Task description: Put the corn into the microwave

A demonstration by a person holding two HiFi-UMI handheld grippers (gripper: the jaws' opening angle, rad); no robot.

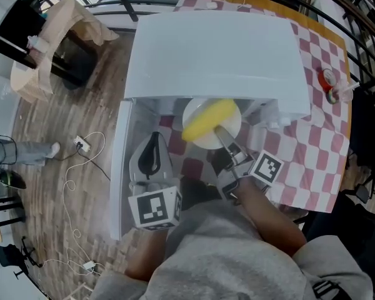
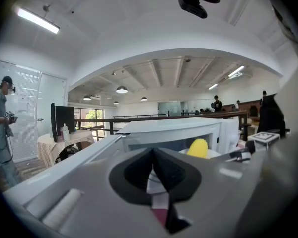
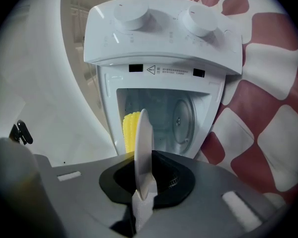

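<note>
A yellow corn cob (image 1: 207, 119) lies on a white plate (image 1: 232, 129) held just in front of the open cavity of the white microwave (image 1: 212, 49). My right gripper (image 1: 221, 134) is shut on the plate's near rim. In the right gripper view the plate (image 3: 143, 152) shows edge-on between the jaws, with the corn (image 3: 130, 130) beside it and the microwave cavity (image 3: 183, 120) behind. My left gripper (image 1: 153, 154) hangs by the open door (image 1: 120, 167), shut with nothing between its jaws. The left gripper view also shows the corn (image 2: 198, 147) and the microwave (image 2: 174, 128).
The microwave stands on a red-and-white checked tablecloth (image 1: 312, 161). A small red object (image 1: 328, 83) lies on the table at the right. A chair with a paper bag (image 1: 56, 42) and cables (image 1: 81, 145) are on the floor at the left. A person (image 2: 0, 123) stands far off.
</note>
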